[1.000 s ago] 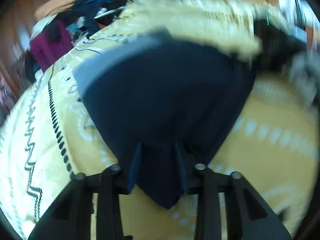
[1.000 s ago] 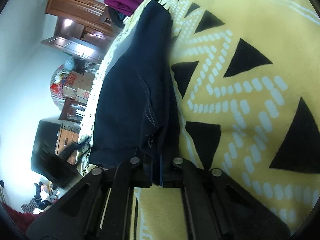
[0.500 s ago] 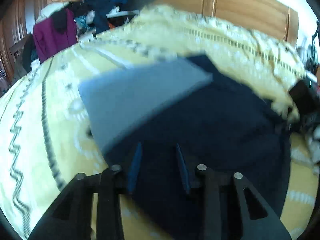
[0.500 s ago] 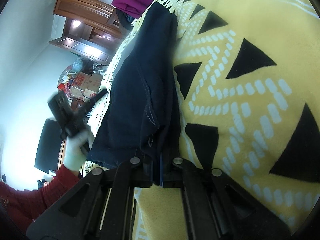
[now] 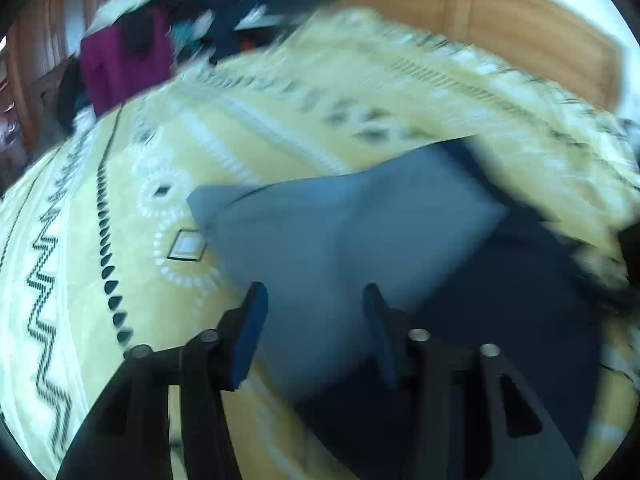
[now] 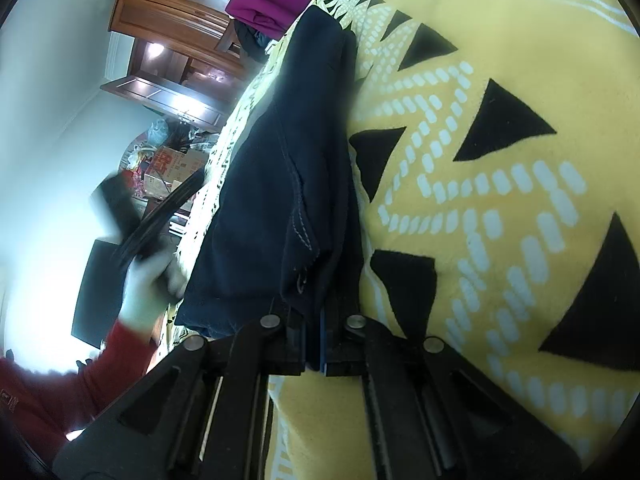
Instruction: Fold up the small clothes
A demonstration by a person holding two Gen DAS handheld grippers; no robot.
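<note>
Dark navy garment (image 6: pixel 276 184) lies on the bed, on a yellow blanket (image 6: pixel 500 208) with black triangles and white dashes. In the right wrist view it runs from bottom centre up to the upper middle of the frame, a stitched seam showing down its middle.

Right claw (image 6: pixel 314 346): jaws nearly together, pinching the garment's near edge, cloth bunched right at the fingertips.

Left wrist view is motion-blurred. Same garment (image 5: pixel 500 300) fills centre and lower right, with a lighter grey-blue face (image 5: pixel 340 232) across the middle, one corner pointing to centre left. Left claw (image 5: pixel 312 300): jaws wide apart, nothing between them. Blue pads (image 5: pixel 250 332) sit over the grey-blue part; contact with the cloth can't be judged through the blur.

Left side of the right wrist view: a gloved hand (image 6: pixel 148 284) with a red sleeve (image 6: pixel 80 380) holds the other gripper, blurred, just off the garment's left edge.

Background: magenta clothing (image 5: pixel 124 60) and a pile of dark clothes in the upper left of the left view, wooden headboard (image 5: pixel 520 28) upper right. Wooden wardrobe (image 6: pixel 168 20) at upper left of the right view, cardboard boxes (image 6: pixel 172 164) below it.
</note>
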